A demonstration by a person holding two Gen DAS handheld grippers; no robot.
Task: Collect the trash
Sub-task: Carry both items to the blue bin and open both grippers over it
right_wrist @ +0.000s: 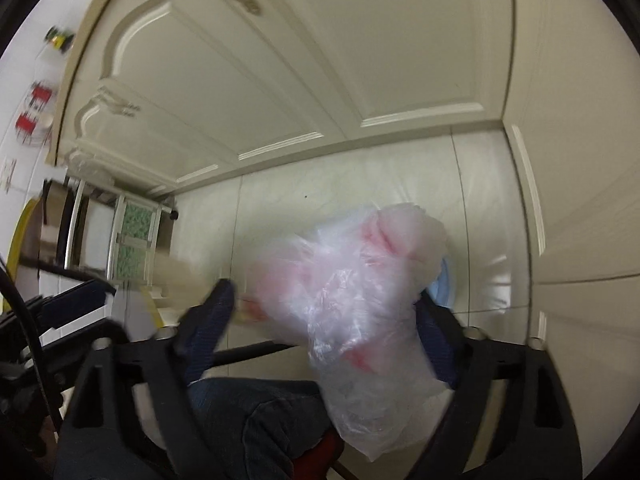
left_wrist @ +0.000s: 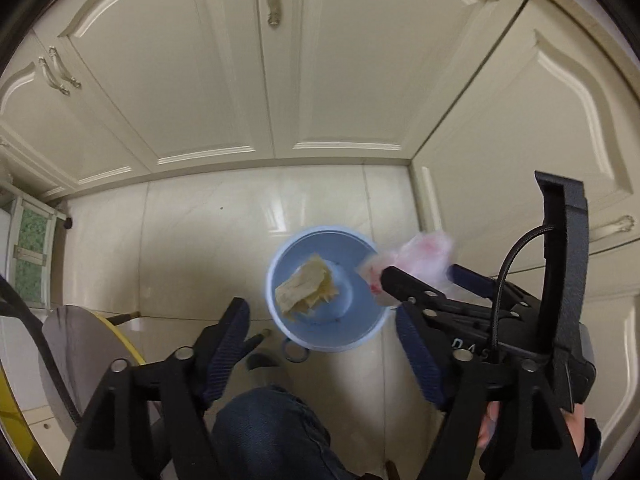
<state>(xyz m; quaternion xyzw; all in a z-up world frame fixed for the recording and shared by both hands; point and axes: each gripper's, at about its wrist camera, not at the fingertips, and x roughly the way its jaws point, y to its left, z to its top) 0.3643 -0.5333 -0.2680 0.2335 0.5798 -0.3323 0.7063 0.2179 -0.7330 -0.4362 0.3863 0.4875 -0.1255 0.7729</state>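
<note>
A light blue bin (left_wrist: 360, 332) stands on the tiled floor with a crumpled yellowish paper (left_wrist: 306, 290) lying inside it. Right above the bin my left gripper (left_wrist: 320, 308) points down, open, with nothing between its fingers. My right gripper (left_wrist: 420, 270) hangs over the bin's right rim. A crumpled clear plastic bag with pink marks (right_wrist: 360, 280) sits between the wide jaws of the right gripper (right_wrist: 324, 294), leaning on the right-hand finger (right_wrist: 436, 340) and clear of the other finger. Behind the bag only a sliver of the bin (right_wrist: 444, 284) shows.
Cream cabinet doors (left_wrist: 344, 60) close off the floor behind and to the right of the bin. A person's knee in jeans (left_wrist: 272, 420) is below the grippers. A round table with a yellow rim (left_wrist: 80, 360) and a green-glass stand (left_wrist: 32, 256) are at the left.
</note>
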